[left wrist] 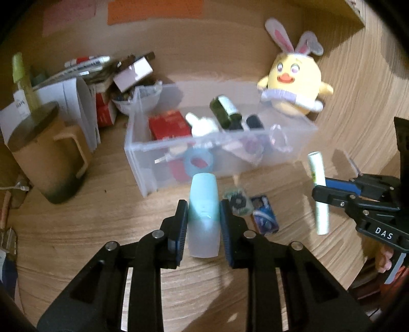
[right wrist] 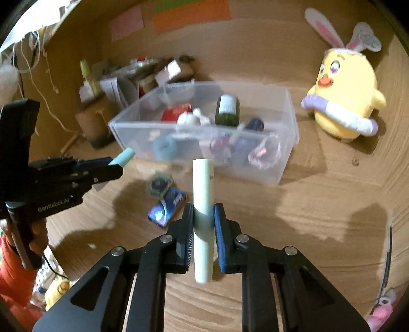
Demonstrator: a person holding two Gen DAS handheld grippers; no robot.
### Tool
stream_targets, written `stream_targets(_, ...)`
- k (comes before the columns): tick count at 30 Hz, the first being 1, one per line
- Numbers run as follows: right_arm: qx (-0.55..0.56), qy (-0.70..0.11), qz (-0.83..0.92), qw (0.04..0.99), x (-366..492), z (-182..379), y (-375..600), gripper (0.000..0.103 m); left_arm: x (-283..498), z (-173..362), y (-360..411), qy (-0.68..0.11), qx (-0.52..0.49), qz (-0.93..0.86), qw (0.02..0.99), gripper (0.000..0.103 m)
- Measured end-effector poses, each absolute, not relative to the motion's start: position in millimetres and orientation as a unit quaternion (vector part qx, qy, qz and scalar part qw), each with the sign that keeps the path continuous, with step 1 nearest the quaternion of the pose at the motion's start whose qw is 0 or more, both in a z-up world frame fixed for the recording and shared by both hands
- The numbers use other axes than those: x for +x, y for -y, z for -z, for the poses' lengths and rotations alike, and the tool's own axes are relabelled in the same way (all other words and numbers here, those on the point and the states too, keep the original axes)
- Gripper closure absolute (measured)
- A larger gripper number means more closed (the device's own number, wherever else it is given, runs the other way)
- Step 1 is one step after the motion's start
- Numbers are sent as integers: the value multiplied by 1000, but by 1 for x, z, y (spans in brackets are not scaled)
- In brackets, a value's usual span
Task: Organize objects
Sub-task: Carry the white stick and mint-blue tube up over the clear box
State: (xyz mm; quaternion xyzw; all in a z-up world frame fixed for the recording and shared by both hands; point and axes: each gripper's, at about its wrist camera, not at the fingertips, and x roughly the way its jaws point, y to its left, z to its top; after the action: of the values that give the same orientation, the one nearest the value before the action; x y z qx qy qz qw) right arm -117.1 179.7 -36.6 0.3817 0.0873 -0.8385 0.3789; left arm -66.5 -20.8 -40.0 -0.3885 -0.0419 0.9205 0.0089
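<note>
- The clear bin [left wrist: 143, 143] on the wooden table [left wrist: 102, 229] holds a green bottle [left wrist: 225, 111], a red box [left wrist: 170, 125], a blue ring [left wrist: 198, 159] and blurred small items.
- Readable writing: "DAS" and "GenRobot.AI" on the gripper bodies.
- The left gripper [left wrist: 203, 224] clamps a teal case [left wrist: 203, 214] just before the bin.
- The right gripper [right wrist: 203, 229] clamps a white tube [right wrist: 202, 217] upright, in front of the bin.

A wood-grain bench [right wrist: 319, 204] is seen under warm light, crossed by dark shadows. Orange [right wrist: 191, 15] and pink [right wrist: 126, 23] sheets, possibly paper, are fixed to the brown back wall [right wrist: 255, 38].
</note>
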Motion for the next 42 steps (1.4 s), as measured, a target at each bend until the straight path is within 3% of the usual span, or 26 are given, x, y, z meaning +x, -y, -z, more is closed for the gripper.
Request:
stream_targets(24, 280, -23, 891, 356, -151, -39, -170, 89, -86, -26, 36, 87, -309, -947, 1, 78)
stream_targets(42, 295, -82, 904, 298, -197, -20, -143, 89, -140, -5, 50, 76, -343, -936, -27, 78)
